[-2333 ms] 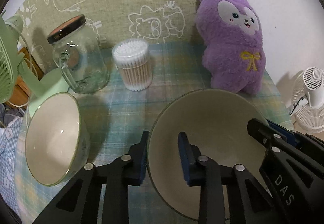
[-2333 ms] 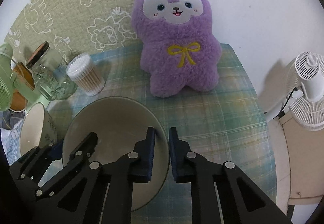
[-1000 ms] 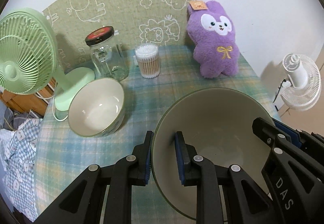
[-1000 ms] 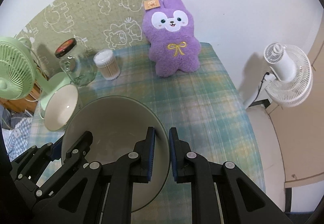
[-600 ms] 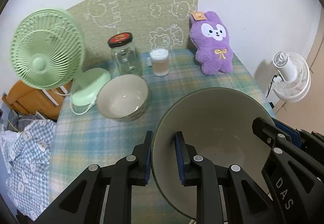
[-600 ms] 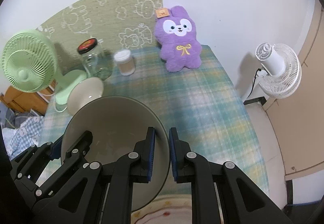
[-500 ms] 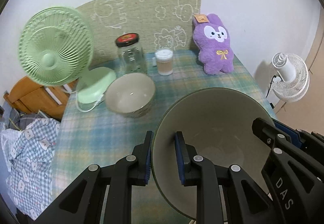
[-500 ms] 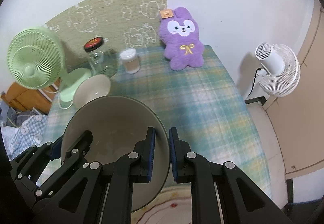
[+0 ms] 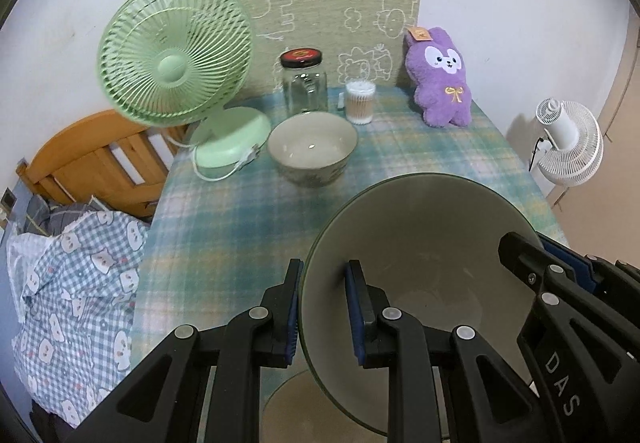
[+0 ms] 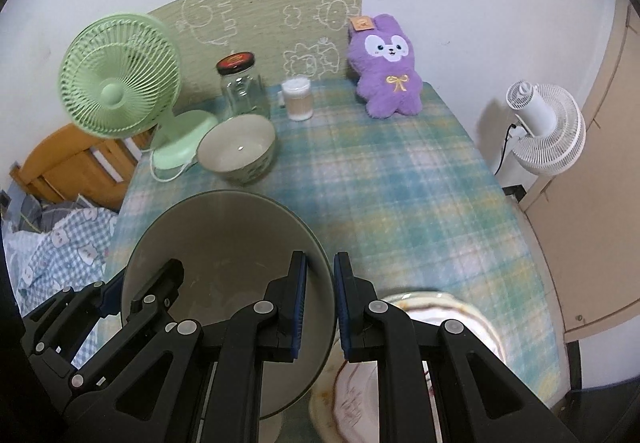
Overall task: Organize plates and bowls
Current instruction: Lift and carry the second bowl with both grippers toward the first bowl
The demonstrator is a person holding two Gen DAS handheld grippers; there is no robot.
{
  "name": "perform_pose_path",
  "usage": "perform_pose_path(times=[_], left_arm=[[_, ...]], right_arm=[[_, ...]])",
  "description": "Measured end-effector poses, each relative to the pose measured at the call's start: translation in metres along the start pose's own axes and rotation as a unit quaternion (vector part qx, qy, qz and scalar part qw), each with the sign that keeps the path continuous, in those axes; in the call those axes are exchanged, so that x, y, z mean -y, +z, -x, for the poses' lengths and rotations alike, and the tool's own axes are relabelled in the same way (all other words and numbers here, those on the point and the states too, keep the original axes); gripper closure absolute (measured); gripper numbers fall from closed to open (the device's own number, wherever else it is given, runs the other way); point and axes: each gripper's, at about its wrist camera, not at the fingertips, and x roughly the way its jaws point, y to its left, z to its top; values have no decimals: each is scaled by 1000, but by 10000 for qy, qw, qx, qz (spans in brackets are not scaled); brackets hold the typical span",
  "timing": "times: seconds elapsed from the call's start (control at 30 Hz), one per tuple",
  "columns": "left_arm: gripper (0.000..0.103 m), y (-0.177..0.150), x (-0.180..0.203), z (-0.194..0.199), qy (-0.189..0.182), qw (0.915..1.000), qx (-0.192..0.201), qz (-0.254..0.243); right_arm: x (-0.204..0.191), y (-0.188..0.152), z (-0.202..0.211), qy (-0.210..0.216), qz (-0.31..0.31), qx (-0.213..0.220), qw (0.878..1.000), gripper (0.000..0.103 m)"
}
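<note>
Both grippers hold one large grey-green bowl (image 9: 420, 243) in the air above the near end of the table. My left gripper (image 9: 322, 307) is shut on its left rim. My right gripper (image 10: 320, 297) is shut on its right rim; the bowl also shows in the right wrist view (image 10: 216, 243). A smaller cream bowl (image 9: 312, 149) stands on the plaid cloth near the fan base. A patterned plate (image 10: 408, 363) lies on the table under my right gripper. A tan flat dish (image 9: 288, 411) shows below the held bowl.
A green fan (image 9: 176, 55) stands at the back left, with a glass jar (image 9: 304, 83), a cotton-swab tub (image 9: 360, 101) and a purple plush (image 9: 440, 79) along the back. A white fan (image 10: 544, 127) stands on the floor at right. A chair with checked cloth (image 9: 76, 283) is at left.
Both grippers have lifted the large bowl up and pulled it back toward the near end of the table. The small bowl and back items look farther away; the patterned plate has come into view.
</note>
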Motion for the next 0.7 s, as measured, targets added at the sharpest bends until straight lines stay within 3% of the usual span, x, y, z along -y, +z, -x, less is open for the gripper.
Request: perform_pose_path(times=[0.7], left_arm=[[83, -68, -38, -4, -91, 9996, -270, -8]], right_arm=[[-41, -73, -2, -164, -30, -192, 9997, 86]])
